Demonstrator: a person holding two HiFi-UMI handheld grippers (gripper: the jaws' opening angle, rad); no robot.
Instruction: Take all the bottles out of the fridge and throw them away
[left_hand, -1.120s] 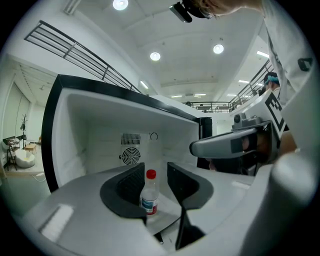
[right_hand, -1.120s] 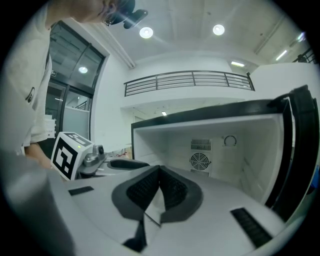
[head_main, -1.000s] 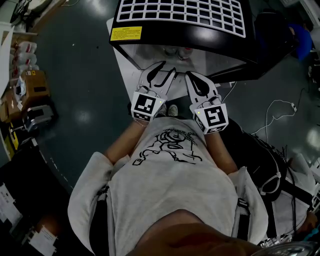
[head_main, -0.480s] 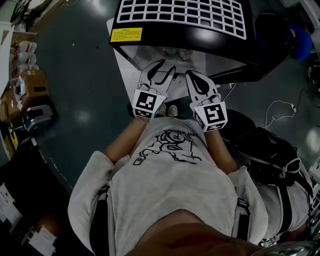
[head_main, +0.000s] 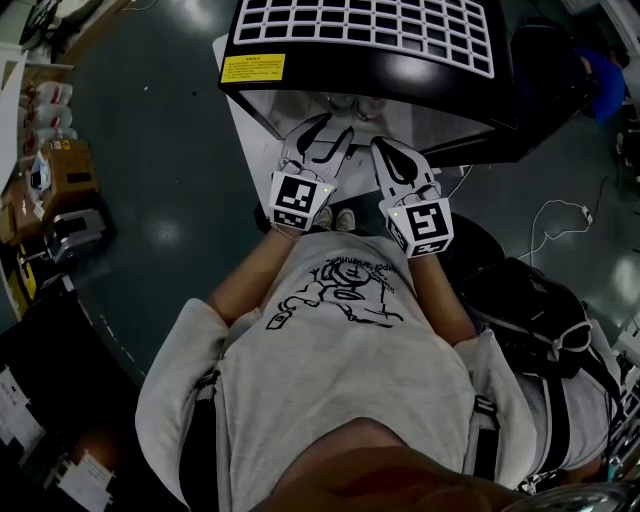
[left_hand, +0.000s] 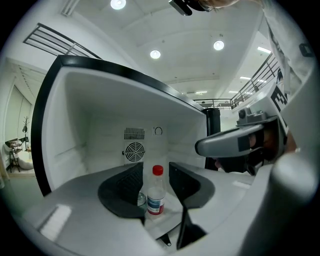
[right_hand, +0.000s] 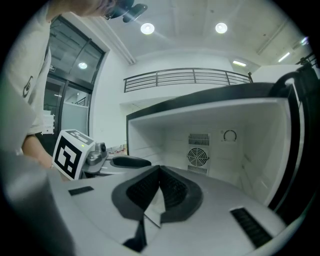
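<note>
A clear plastic bottle (left_hand: 155, 192) with a red cap and a blue-red label stands on the white floor of the open fridge (head_main: 370, 60). My left gripper (left_hand: 156, 167) reaches into the fridge opening with the bottle between its jaws. Its jaws have just been opening, and a gap shows on each side of the bottle. In the head view the left gripper (head_main: 335, 135) sits at the fridge mouth, with the right gripper (head_main: 385, 150) beside it. The right gripper (right_hand: 160, 170) is shut with nothing between its pads.
The fridge's back wall carries a round fan grille (left_hand: 134, 151) and a dial (right_hand: 229, 135). A black bag (head_main: 530, 310) lies on the floor at the right with a white cable (head_main: 560, 215) nearby. Cardboard boxes (head_main: 70, 165) stand at the left.
The left gripper has edged slightly toward the fridge and its jaws stand a little wider. The black bag at the right has shifted on the floor. The right gripper has barely moved.
</note>
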